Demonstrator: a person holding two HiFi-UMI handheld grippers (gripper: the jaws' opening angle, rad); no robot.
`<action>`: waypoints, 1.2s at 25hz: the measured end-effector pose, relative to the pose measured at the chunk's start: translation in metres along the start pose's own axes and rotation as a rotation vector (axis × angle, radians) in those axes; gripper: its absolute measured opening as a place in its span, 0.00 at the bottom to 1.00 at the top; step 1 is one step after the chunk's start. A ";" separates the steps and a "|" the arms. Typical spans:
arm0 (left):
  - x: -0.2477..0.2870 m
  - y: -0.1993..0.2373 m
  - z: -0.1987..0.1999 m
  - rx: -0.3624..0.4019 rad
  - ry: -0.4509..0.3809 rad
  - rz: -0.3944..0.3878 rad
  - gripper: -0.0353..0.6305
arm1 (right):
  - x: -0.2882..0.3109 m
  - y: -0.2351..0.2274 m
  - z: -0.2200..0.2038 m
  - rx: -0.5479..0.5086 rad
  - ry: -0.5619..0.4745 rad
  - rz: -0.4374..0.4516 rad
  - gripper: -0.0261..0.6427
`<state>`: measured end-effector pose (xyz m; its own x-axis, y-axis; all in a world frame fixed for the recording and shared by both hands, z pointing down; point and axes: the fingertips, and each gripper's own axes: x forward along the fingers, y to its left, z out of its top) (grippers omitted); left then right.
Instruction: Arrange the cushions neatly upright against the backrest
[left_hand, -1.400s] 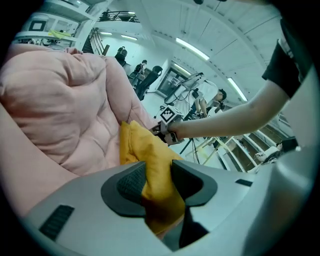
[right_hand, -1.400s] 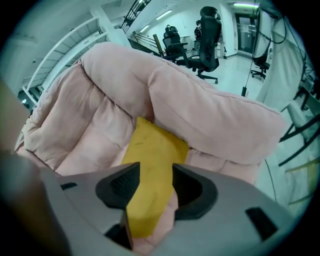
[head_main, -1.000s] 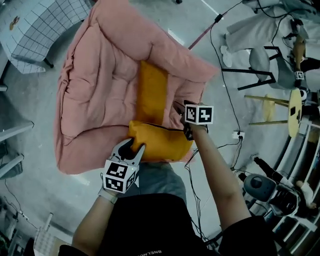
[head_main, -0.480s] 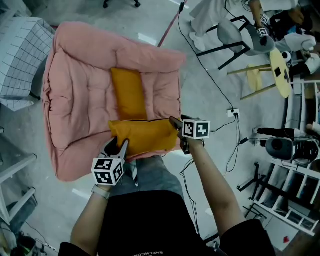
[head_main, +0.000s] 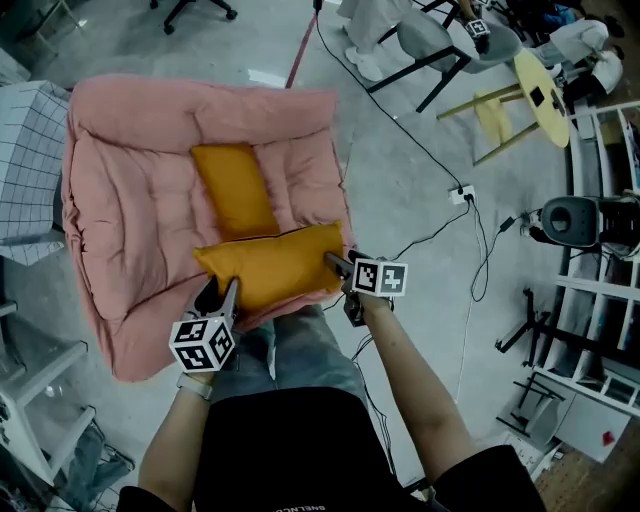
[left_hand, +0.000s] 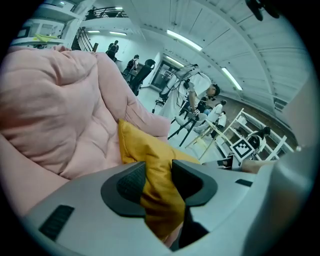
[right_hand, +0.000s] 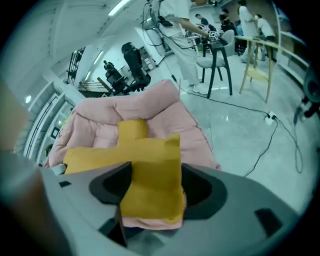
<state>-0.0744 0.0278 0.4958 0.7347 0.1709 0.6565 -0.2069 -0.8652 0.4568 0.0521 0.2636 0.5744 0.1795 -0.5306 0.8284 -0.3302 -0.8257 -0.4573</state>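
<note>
A pink padded lounger (head_main: 120, 220) fills the head view's upper left, its backrest (head_main: 200, 105) at the far side. One orange cushion (head_main: 235, 188) lies lengthwise on the seat, reaching toward the backrest. A second orange cushion (head_main: 270, 265) lies crosswise at the seat's front edge. My left gripper (head_main: 220, 293) is shut on its left end, and the fabric (left_hand: 145, 150) is pinched between the pads of that gripper (left_hand: 157, 182). My right gripper (head_main: 338, 278) is at its right end. Its jaws are opening, and the cushion's end (right_hand: 145, 155) sits unpinched inside the right gripper (right_hand: 152, 182).
Cables (head_main: 440, 225) and a power strip (head_main: 460, 193) lie on the floor right of the lounger. A wooden stool (head_main: 515, 105) and a grey chair (head_main: 430, 40) stand beyond, with white shelving (head_main: 590, 330) at the right. A checked cloth (head_main: 25, 150) is at the left.
The right gripper's jaws have spread around the cushion's right end. The left gripper keeps its hold. The head view has shifted, so the lounger sits further up and left.
</note>
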 end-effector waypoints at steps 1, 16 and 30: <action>0.000 0.001 0.000 0.000 0.003 -0.001 0.31 | 0.002 0.000 -0.001 0.034 -0.014 0.012 0.49; 0.008 0.008 -0.008 -0.051 0.015 0.016 0.30 | 0.027 0.001 -0.006 0.163 -0.035 0.094 0.37; 0.001 -0.001 0.002 -0.122 -0.042 0.033 0.28 | 0.017 0.016 0.018 0.055 -0.017 0.115 0.22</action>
<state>-0.0725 0.0283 0.4949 0.7520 0.1208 0.6480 -0.3068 -0.8060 0.5062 0.0671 0.2383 0.5754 0.1588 -0.6249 0.7644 -0.2984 -0.7684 -0.5662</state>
